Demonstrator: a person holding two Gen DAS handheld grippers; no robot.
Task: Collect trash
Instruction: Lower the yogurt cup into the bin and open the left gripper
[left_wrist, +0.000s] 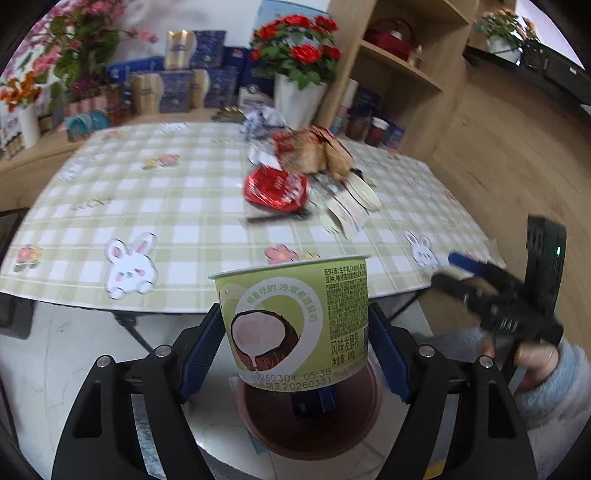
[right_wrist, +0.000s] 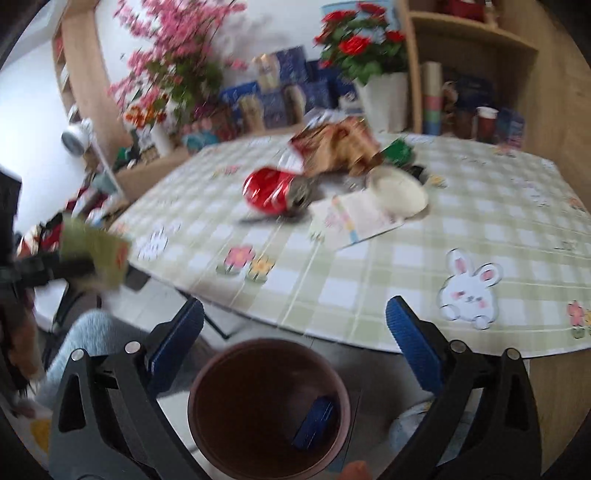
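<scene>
Holding a green coconut yogurt cup (left_wrist: 295, 317) upright between its blue pads (left_wrist: 201, 354), the left gripper (left_wrist: 295, 354) hovers over a brown round bin (left_wrist: 314, 424) that stands on the pale floor beside the table's near edge (left_wrist: 184, 302). The pads press on the cup's two sides, so the cup is pinched and not yet let go. Inside the bin lies a dark blue wrapper (right_wrist: 314, 421), seen most clearly from the right wrist view. The right gripper (right_wrist: 295, 343) hangs above the same bin with its jaws spread wide and nothing between them. More rubbish waits on the green checked tablecloth (right_wrist: 406, 258): a crushed red wrapper (right_wrist: 269, 192), a brown snack bag (right_wrist: 336, 147), a white round lid or dish (right_wrist: 399, 192), a printed paper sheet (right_wrist: 354, 218) and a small green wrapper (right_wrist: 397, 151). Judging by this, the step in hand is dropping the yogurt cup. The next move calls for centring the cup over the bin's mouth and spreading the left jaws, while the empty right gripper reaches back to the pile on the table.
</scene>
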